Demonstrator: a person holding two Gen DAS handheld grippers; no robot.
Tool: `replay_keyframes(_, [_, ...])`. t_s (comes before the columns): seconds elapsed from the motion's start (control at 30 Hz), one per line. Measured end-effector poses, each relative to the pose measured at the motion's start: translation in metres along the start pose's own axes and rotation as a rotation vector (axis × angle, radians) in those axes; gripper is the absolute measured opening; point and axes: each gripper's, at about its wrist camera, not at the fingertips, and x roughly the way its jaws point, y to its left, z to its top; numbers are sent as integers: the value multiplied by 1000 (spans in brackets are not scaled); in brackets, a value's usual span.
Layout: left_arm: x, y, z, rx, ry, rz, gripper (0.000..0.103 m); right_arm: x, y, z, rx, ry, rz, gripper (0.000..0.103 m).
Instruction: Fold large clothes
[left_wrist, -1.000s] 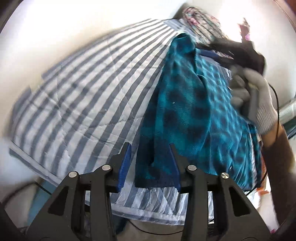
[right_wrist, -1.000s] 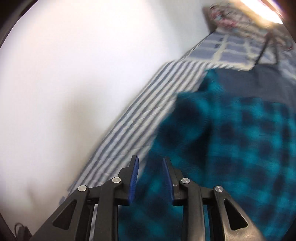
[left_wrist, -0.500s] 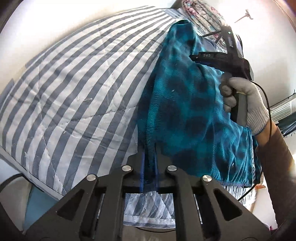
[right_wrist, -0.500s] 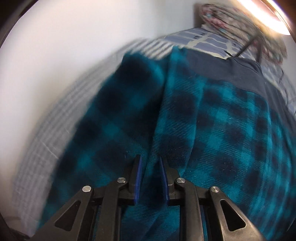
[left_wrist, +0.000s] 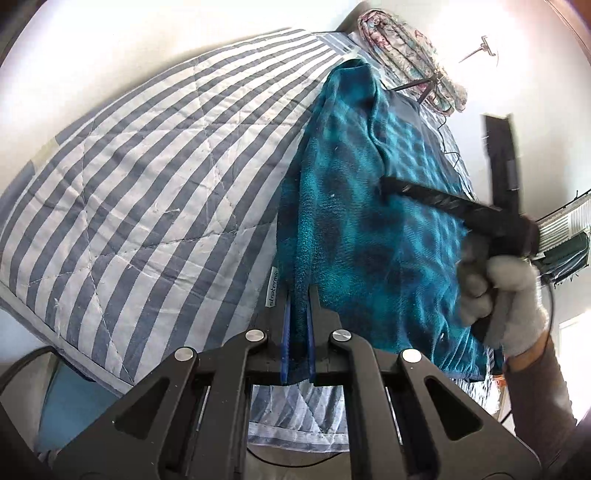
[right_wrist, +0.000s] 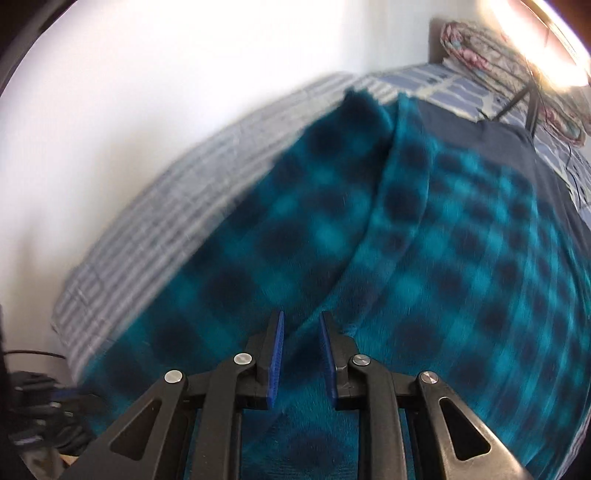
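Teal plaid fleece garment (left_wrist: 373, 236) lies lengthwise on the striped quilt (left_wrist: 147, 177), its long axis running away from the left gripper (left_wrist: 297, 343), which is clamped on its near hem. The right gripper (right_wrist: 301, 354), farther along, pinches a raised fold. A white side tag (left_wrist: 272, 286) reads "stratermic".

A home bedroom: a bed (left_wrist: 155, 177) under a striped quilted cover fills the room against a white wall (right_wrist: 129, 92), with folded floral bedding (left_wrist: 406, 48) piled at its far end
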Motion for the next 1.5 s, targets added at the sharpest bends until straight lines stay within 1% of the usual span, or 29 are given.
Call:
replay_keyframes(0.07, [0,-4,-1,26,-6,23,4,14,-3,-4,26,18,-13,19])
replay_keyframes(0.13, [3,-7,-3,52,-13,63,5,18,0,-7,13,3,-36,19])
replay_keyframes(0.17, [4,-6,-4,50,-10,74,5,17,3,-7,4,5,-50,19])
replay_keyframes(0.2, [5,-5,-4,36,-8,77,8,15,5,-7,5,9,-52,19])
replay_keyframes(0.23, [5,0,-4,13,-4,74,19,12,4,-6,15,15,-46,19])
replay_keyframes(0.27, [4,4,-4,-5,-10,76,27,10,2,-5,25,19,-35,20])
replay_keyframes(0.3, [1,8,-4,-13,-21,75,47,7,2,-7,31,20,-28,20])
replay_keyframes(0.33, [-2,13,-2,-31,-41,77,56,5,0,-7,38,22,-19,20])
replay_keyframes(0.37, [-4,19,0,-53,-55,64,56,6,-2,-6,37,23,-12,20])
replay_keyframes(0.4, [-2,24,2,-67,-47,46,56,7,-4,-6,35,25,-8,20])
replay_keyframes(0.43, [3,31,4,-102,-22,14,56,8,-5,-8,35,26,-5,20])
replay_keyframes(0.5, [12,43,6,-173,17,-52,56,10,-6,-11,46,25,2,21])
replay_keyframes(0.57, [20,49,4,-212,42,-78,53,13,-10,-10,70,24,16,21])
replay_keyframes(0.6, [21,48,4,-213,47,-78,46,13,-10,-10,76,24,21,22])
replay_keyframes(0.67, [24,39,5,-170,61,-65,26,16,-15,-7,77,29,29,22])
replay_keyframes(0.7, [26,35,4,-152,76,-71,6,16,-15,-8,72,33,30,23])
replay_keyframes(0.73, [26,29,3,-132,77,-64,6,16,-16,-8,69,37,31,23])
replay_keyframes(0.8, [20,16,2,-79,44,-27,5,16,-17,-6,80,48,37,26])
replay_keyframes(0.83, [15,9,1,-56,29,-30,5,15,-18,-4,96,53,44,27])
replay_keyframes(0.9, [7,-5,1,-16,0,-32,5,10,-20,3,127,45,66,43])
replay_keyframes(0.93, [4,-11,1,7,-16,-23,5,4,-20,8,144,21,74,47])
replay_keyframes(0.97, [2,-17,1,23,-27,-21,5,-1,-18,13,151,-3,74,56])
replay_keyframes(1.0, [1,-20,1,26,-30,-26,5,-6,-16,19,150,-25,68,63])
replay_keyframes(1.03, [1,-23,1,31,-33,-32,4,-9,-14,27,143,-43,56,65])
replay_keyframes(1.17, [3,-39,4,51,-46,-43,4,-2,1,60,118,-49,56,66])
replay_keyframes(1.33, [11,-62,5,83,-57,-42,4,31,17,94,141,24,53,66])
replay_keyframes(1.37, [11,-68,4,90,-59,-41,4,36,20,99,137,34,42,66])
replay_keyframes(1.43, [13,-77,4,110,-63,-41,4,50,29,109,112,59,-20,67])
replay_keyframes(1.5, [14,-83,4,130,-67,-42,4,63,36,114,95,84,-63,67])
